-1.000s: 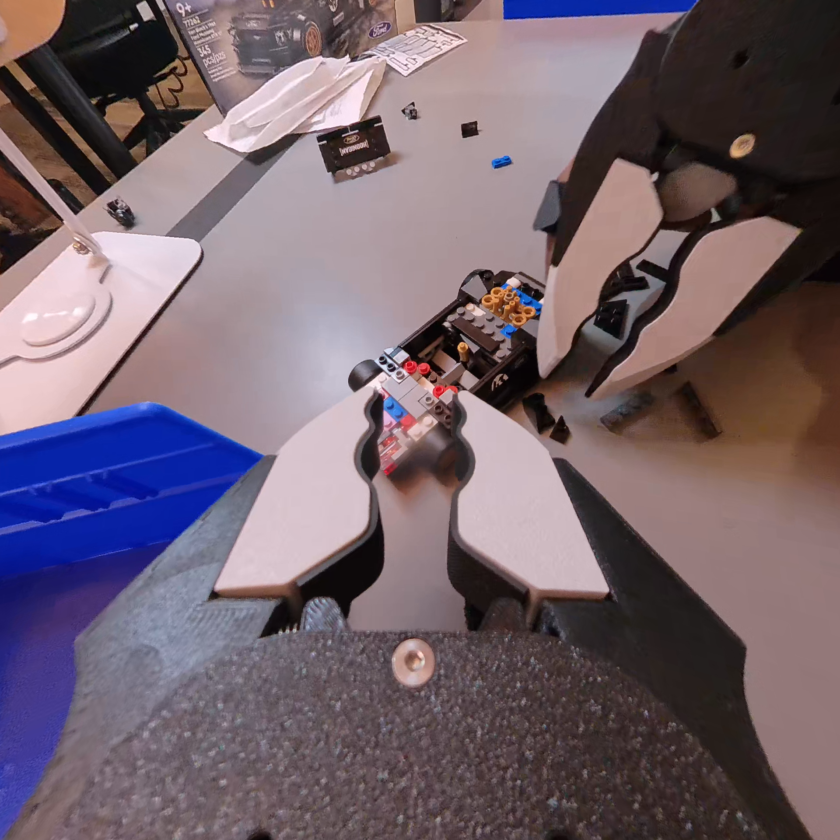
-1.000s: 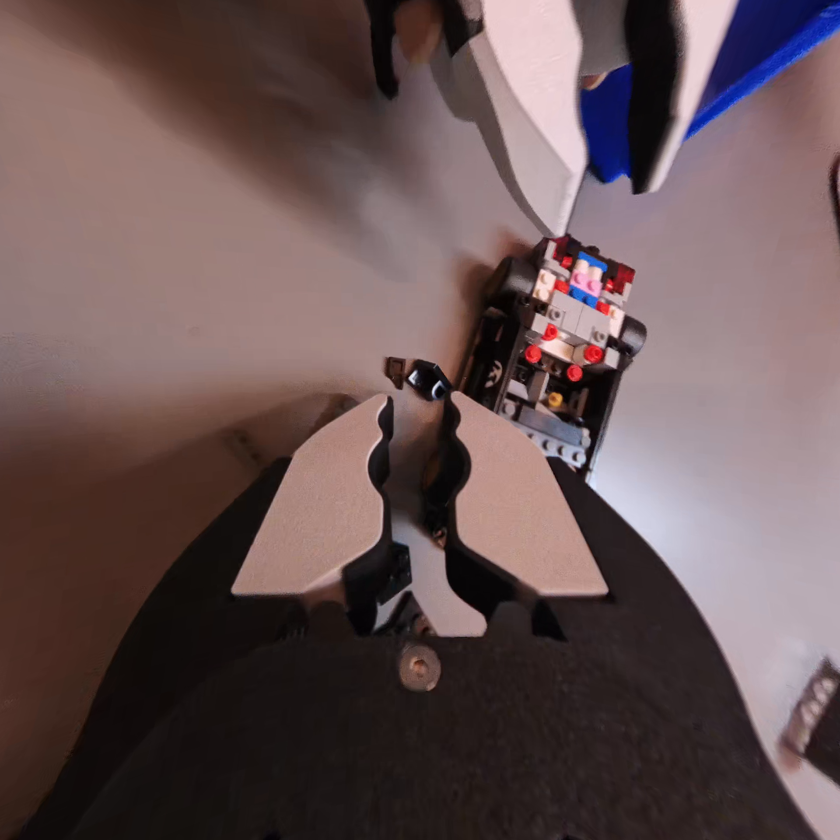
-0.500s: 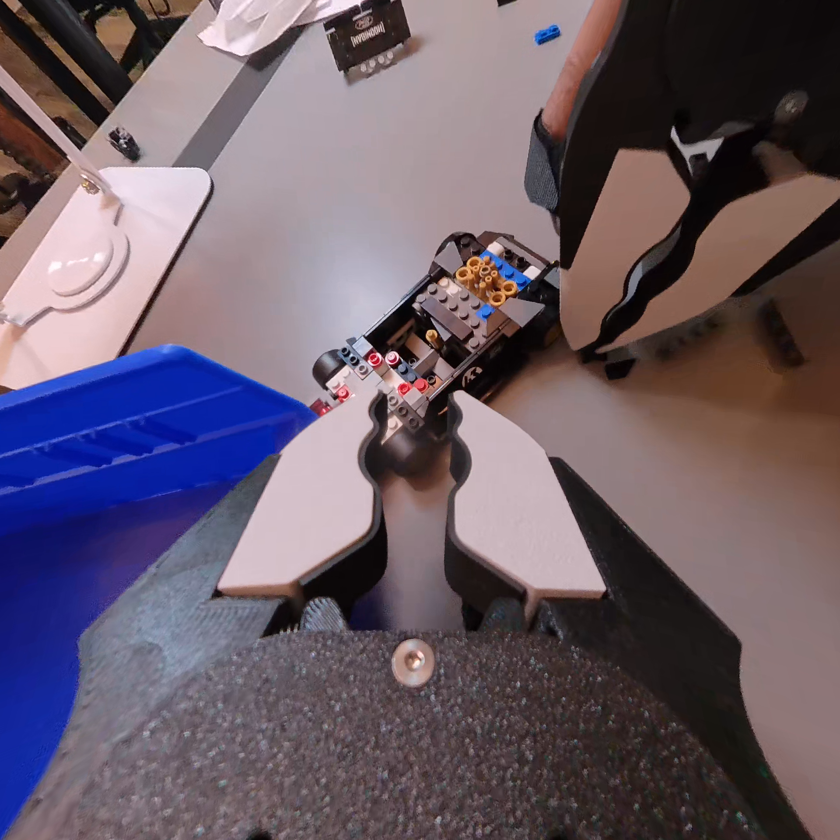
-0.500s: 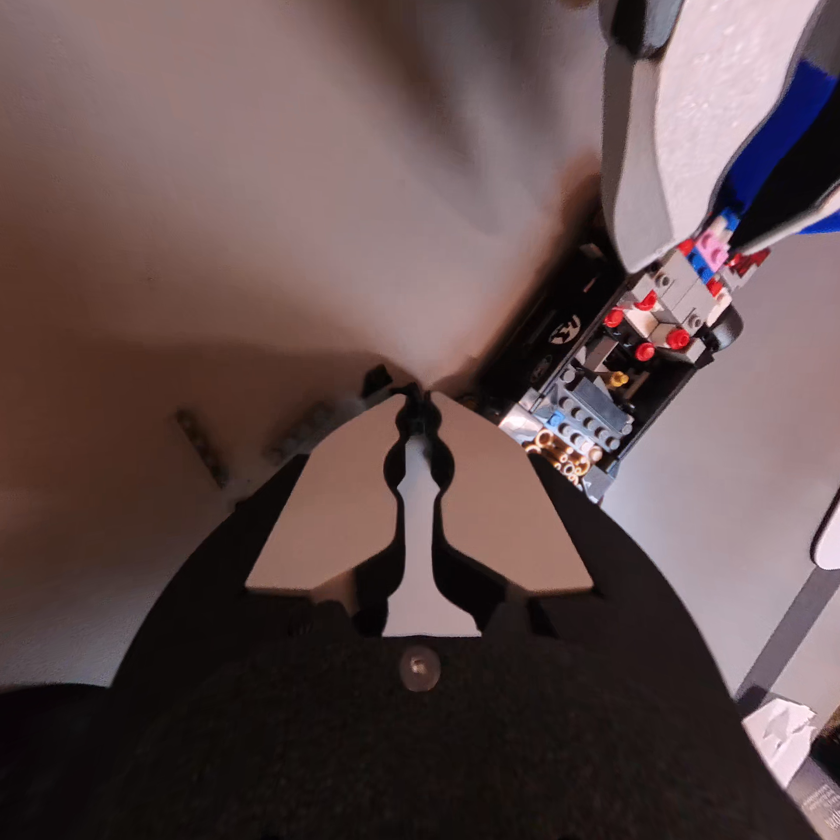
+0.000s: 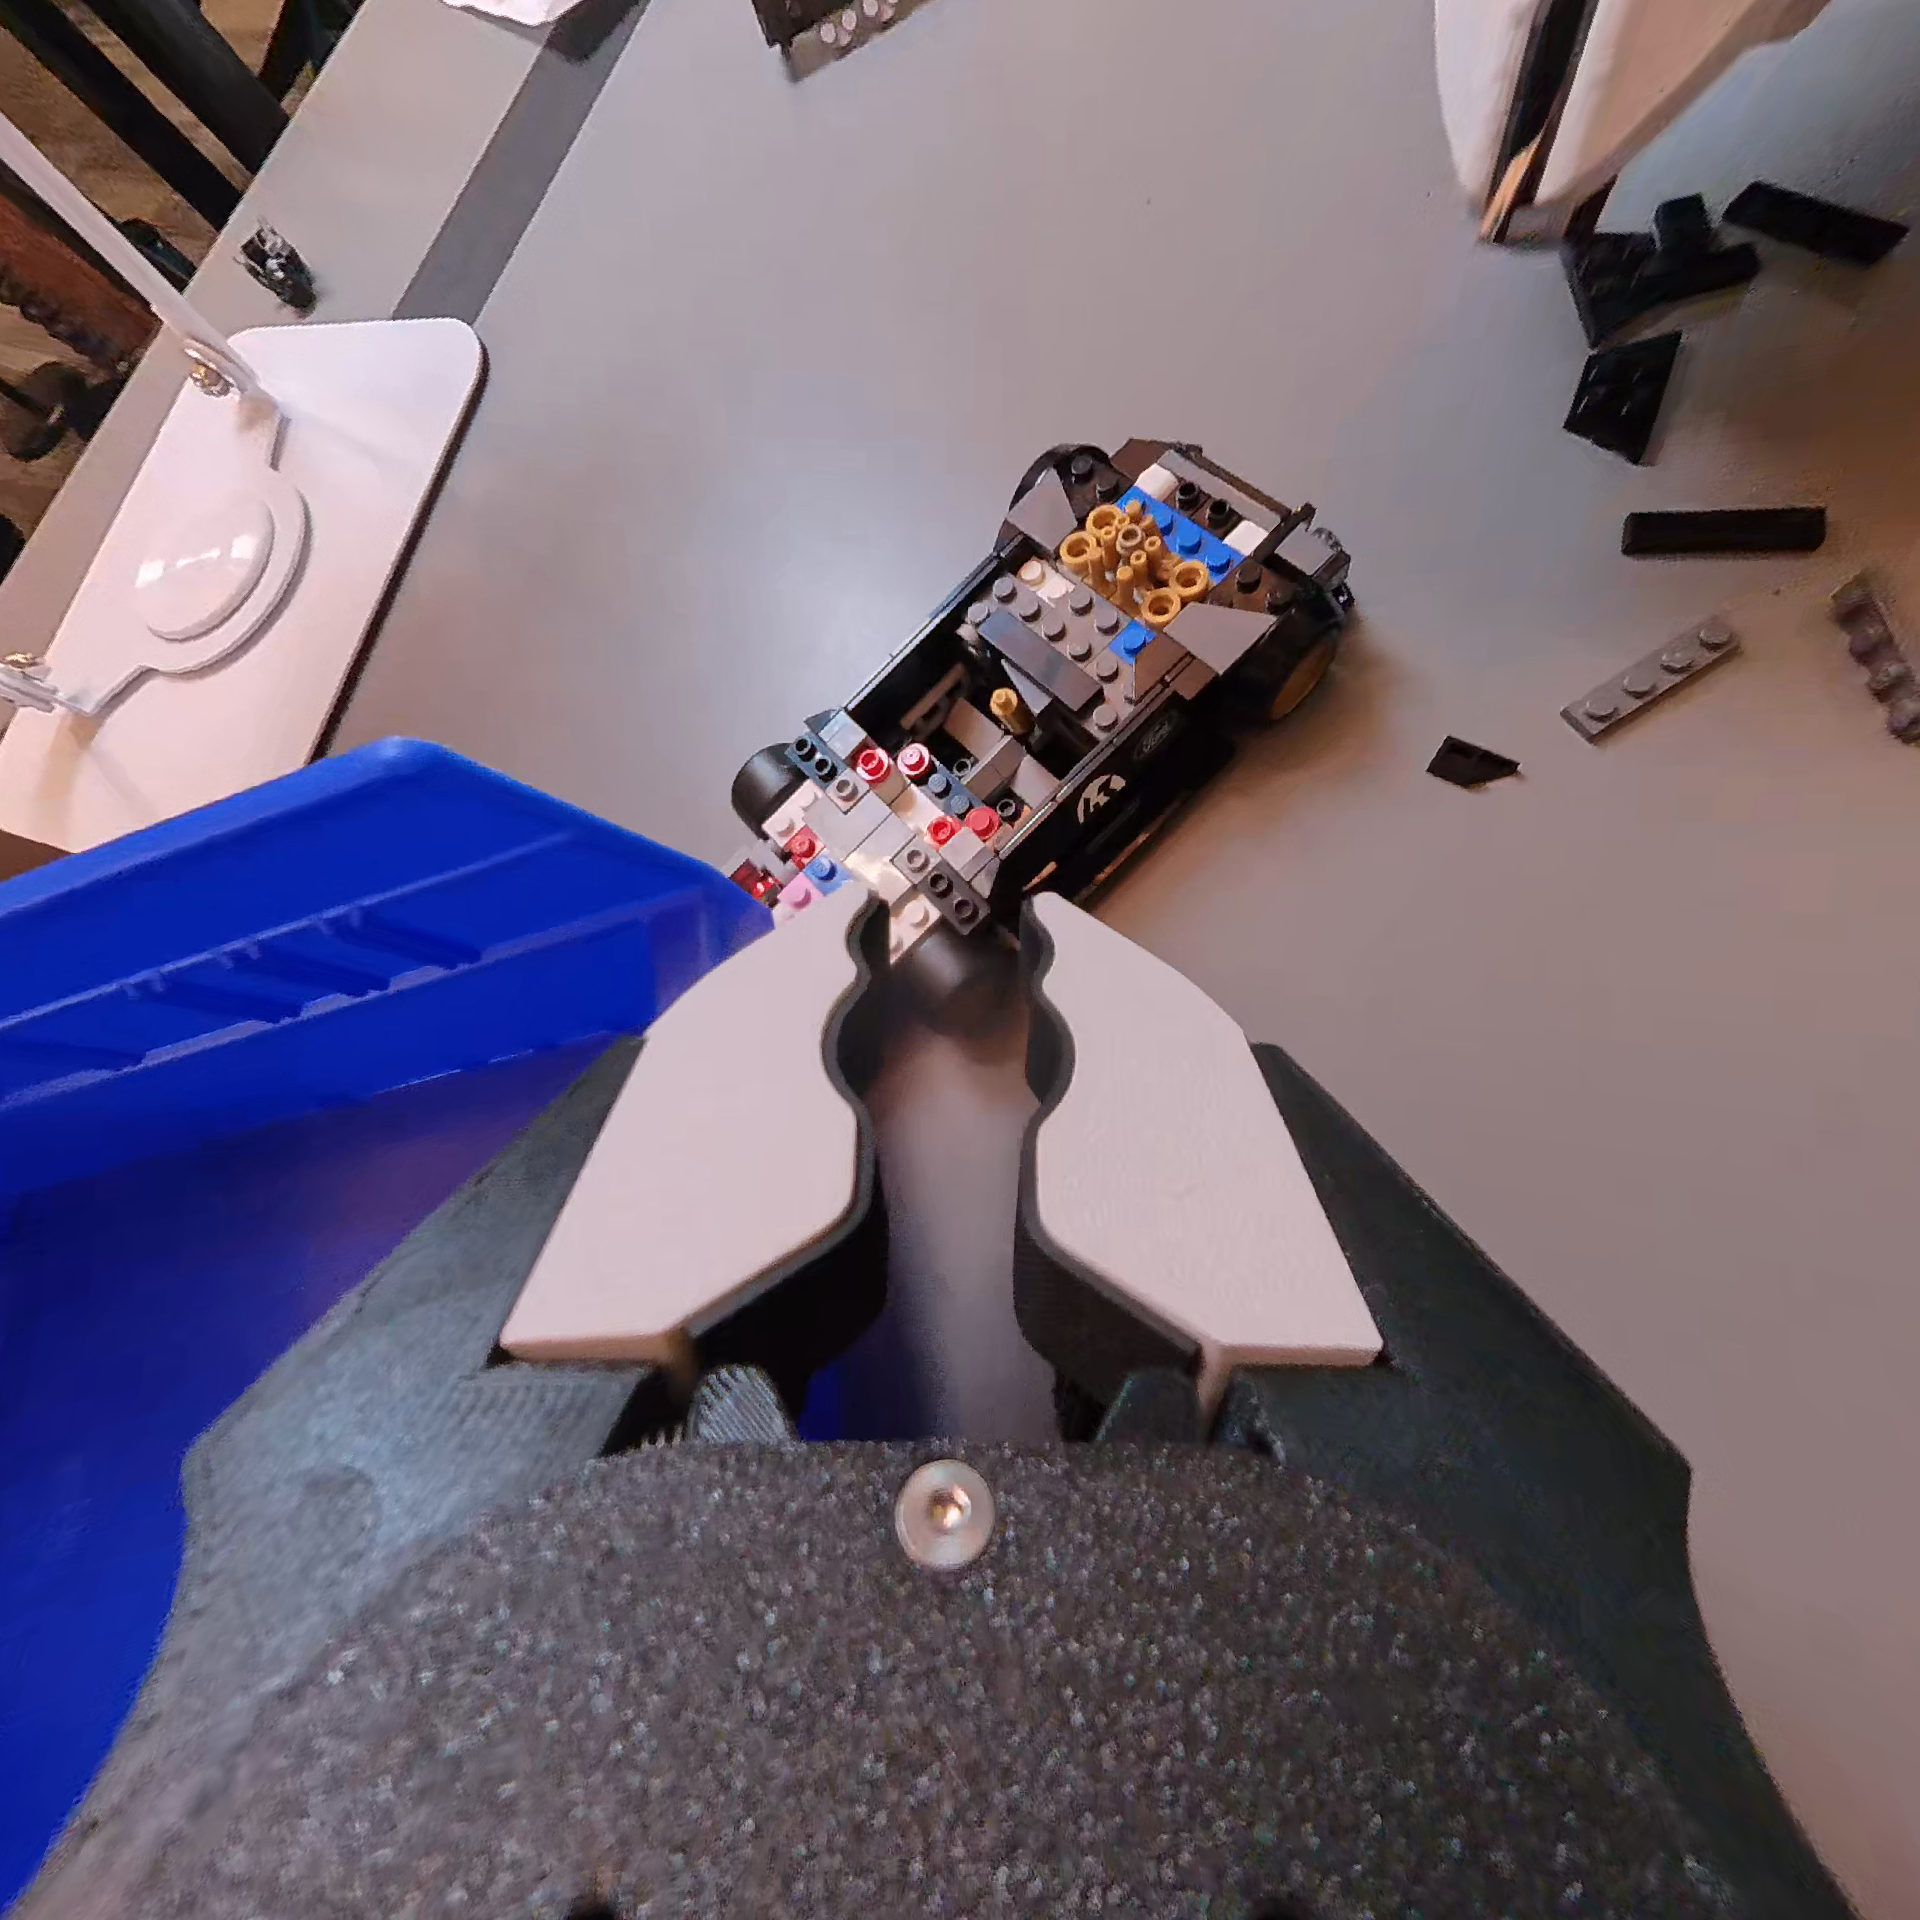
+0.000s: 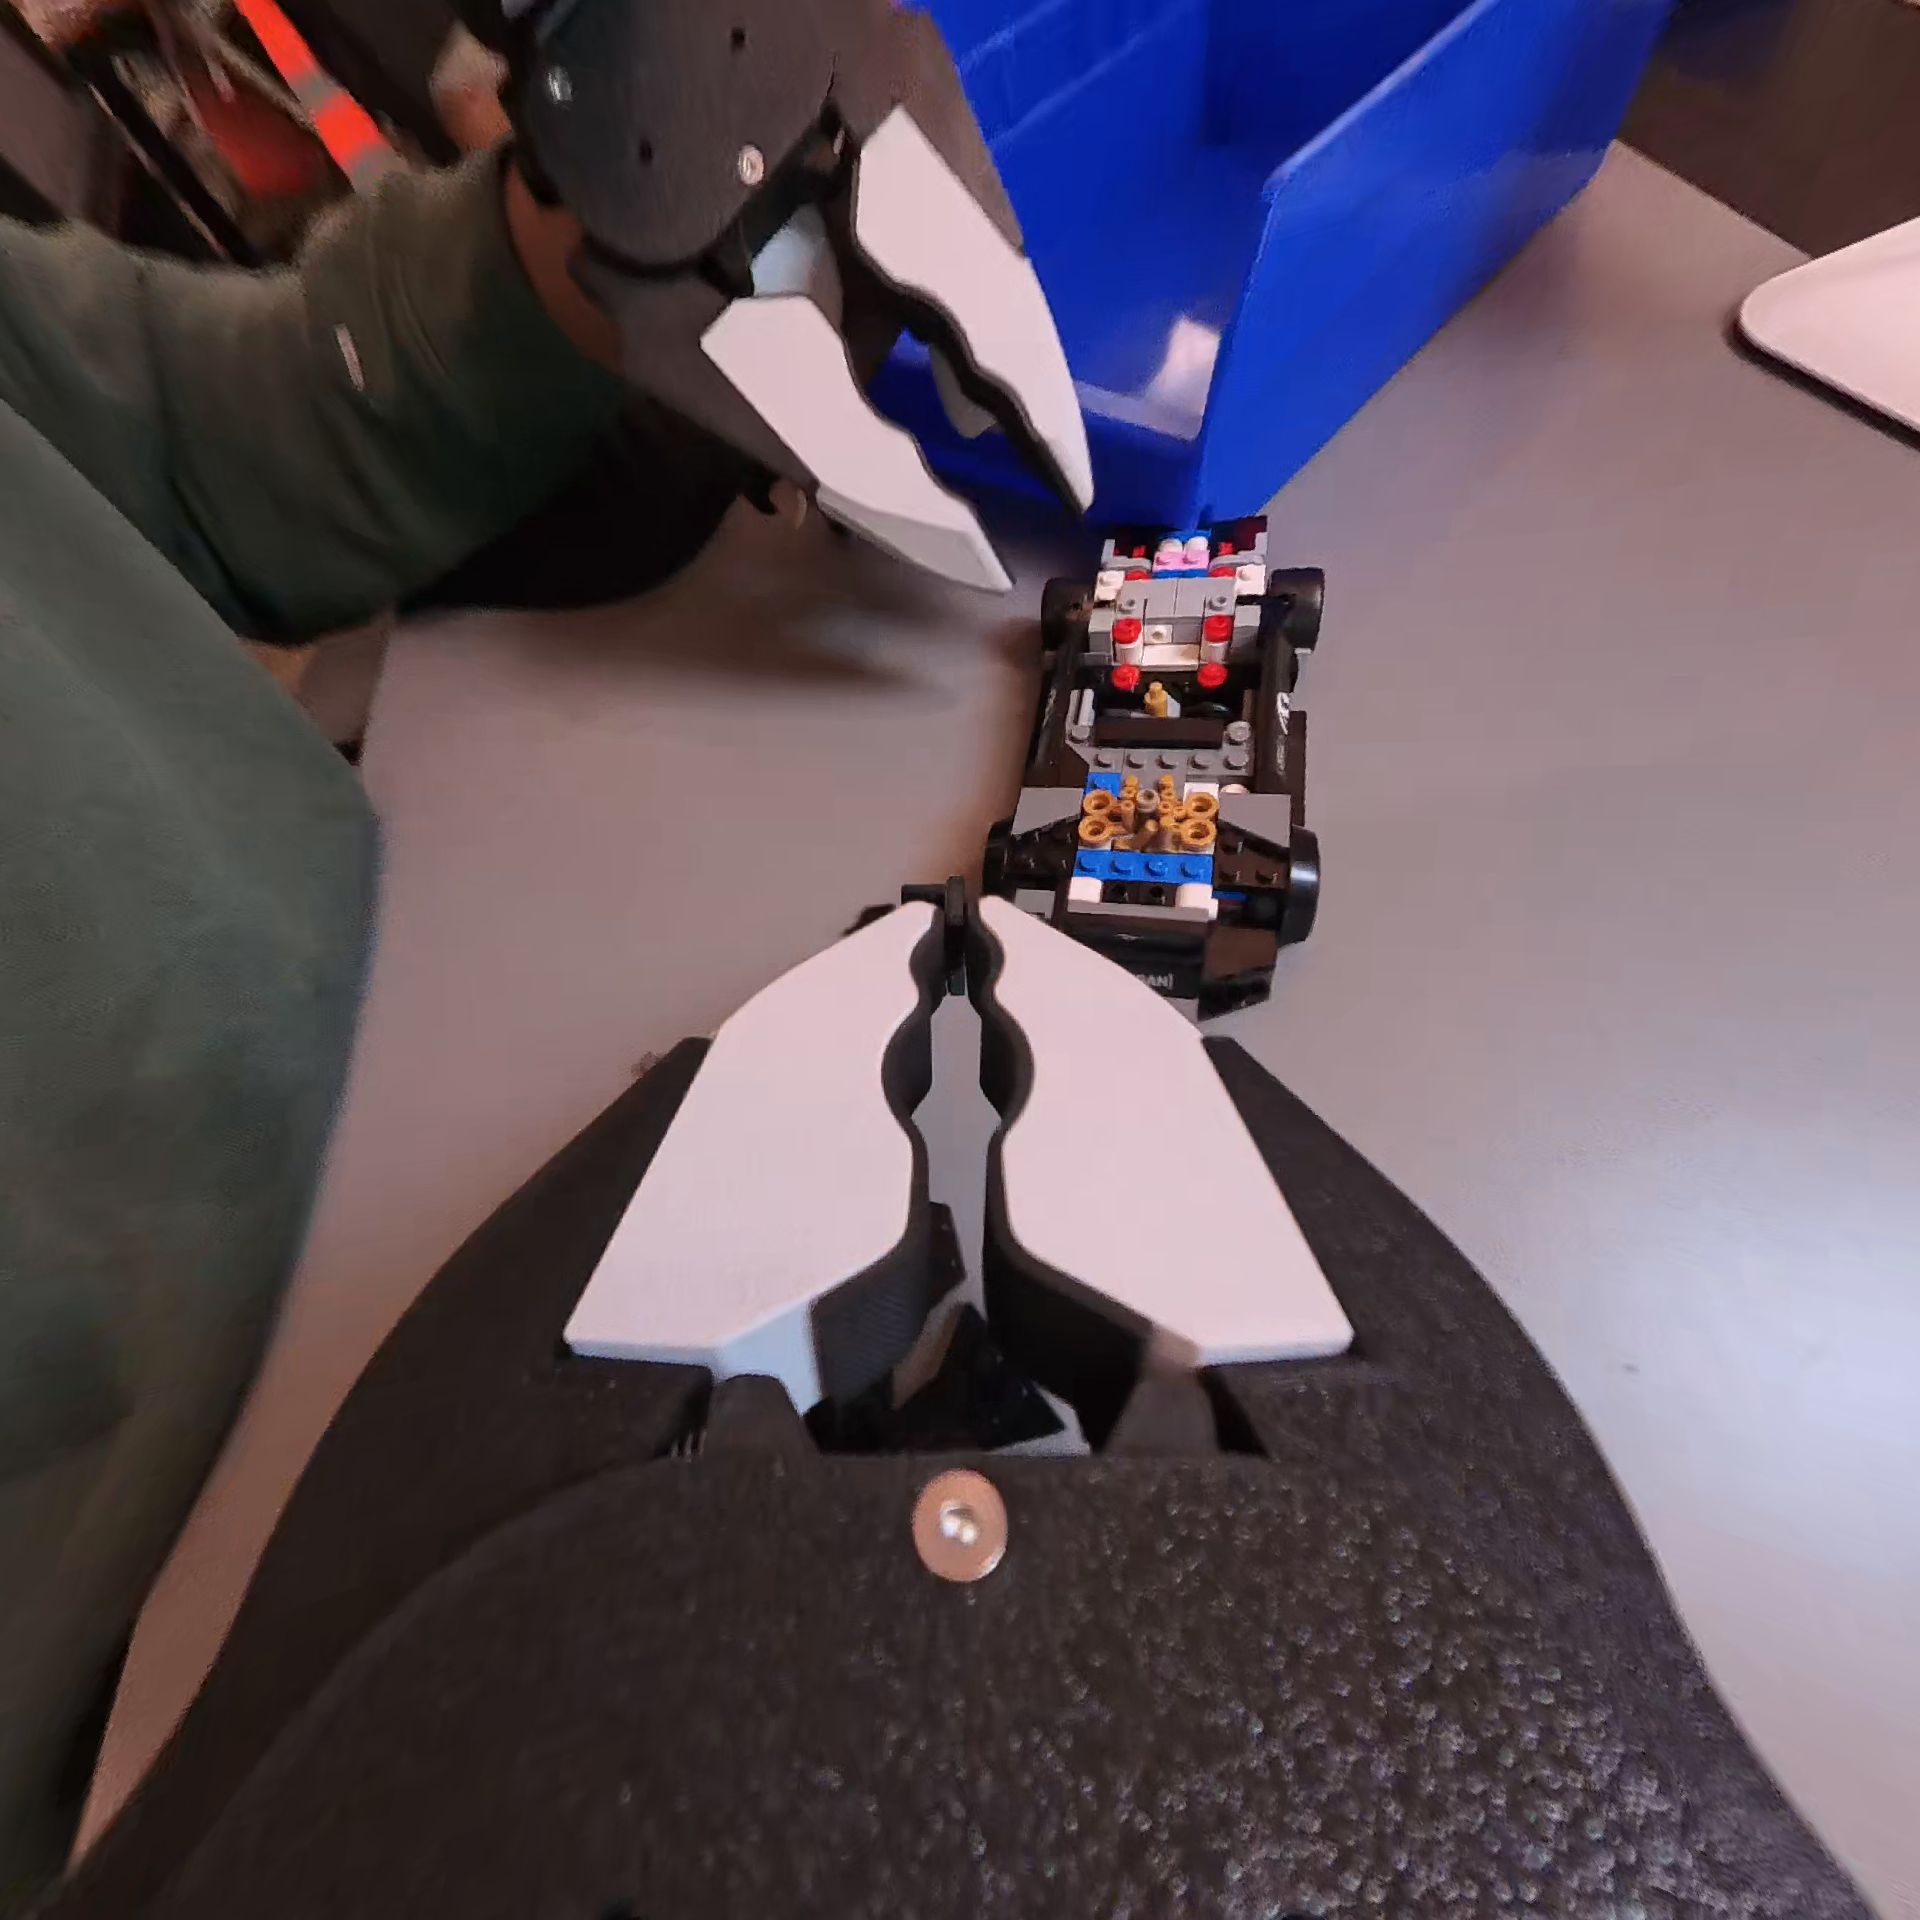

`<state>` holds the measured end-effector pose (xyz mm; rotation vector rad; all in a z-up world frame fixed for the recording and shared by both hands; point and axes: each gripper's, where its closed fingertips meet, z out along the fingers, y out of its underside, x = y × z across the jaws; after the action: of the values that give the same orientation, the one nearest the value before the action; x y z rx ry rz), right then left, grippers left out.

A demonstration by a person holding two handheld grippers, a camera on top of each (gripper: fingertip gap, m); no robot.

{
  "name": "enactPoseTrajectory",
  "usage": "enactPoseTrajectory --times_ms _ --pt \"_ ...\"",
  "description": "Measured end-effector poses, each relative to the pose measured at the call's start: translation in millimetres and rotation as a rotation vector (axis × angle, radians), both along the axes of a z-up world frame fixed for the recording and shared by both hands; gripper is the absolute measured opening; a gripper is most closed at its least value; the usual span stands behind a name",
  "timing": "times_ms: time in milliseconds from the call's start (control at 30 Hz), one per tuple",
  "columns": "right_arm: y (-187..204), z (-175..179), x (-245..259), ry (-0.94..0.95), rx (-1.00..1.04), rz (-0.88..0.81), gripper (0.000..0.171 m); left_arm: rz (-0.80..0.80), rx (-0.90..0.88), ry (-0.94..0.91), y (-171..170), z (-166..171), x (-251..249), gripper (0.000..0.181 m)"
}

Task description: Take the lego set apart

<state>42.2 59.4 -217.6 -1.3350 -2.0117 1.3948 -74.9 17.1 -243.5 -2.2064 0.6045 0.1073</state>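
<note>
The right claw (image 6: pixel 948 914), now clenched on a small black piece (image 6: pixel 951 935), has come away from the car (image 5: pixel 1049 707), while the released left claw (image 5: pixel 940 914) waits beside it.

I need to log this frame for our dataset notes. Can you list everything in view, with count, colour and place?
lego car: one, black, partly stripped, mid-table, one end by the bin.
bin: one, blue, left of the car.
loose pieces: several, black and grey, scattered right of the car.
small black piece: one, pinched in the right gripper.
lamp base: one, white, far left.
table: one, grey.
sleeve: dark green, behind the left gripper.
left gripper: open, beside the car's near wheel.
right gripper: shut on the piece.
</note>
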Motion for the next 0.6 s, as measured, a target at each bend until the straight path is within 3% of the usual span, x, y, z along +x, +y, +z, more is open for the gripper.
enactPoseTrajectory --times_ms 200,433,600 --pt "-4 20 3 0.078 -0.264 -0.001 0.003 0.019 -0.036 0.003 -10 -4 -7 0.027" --pt "5 100 17 0.301 -1.04 0.167 0.003 -0.027 -0.015 -0.078 -7 -5 8 0.026" --pt "12 125 26 0.436 -1.2 0.228 0.003 -0.091 0.049 -0.186 -4 8 30 0.026"
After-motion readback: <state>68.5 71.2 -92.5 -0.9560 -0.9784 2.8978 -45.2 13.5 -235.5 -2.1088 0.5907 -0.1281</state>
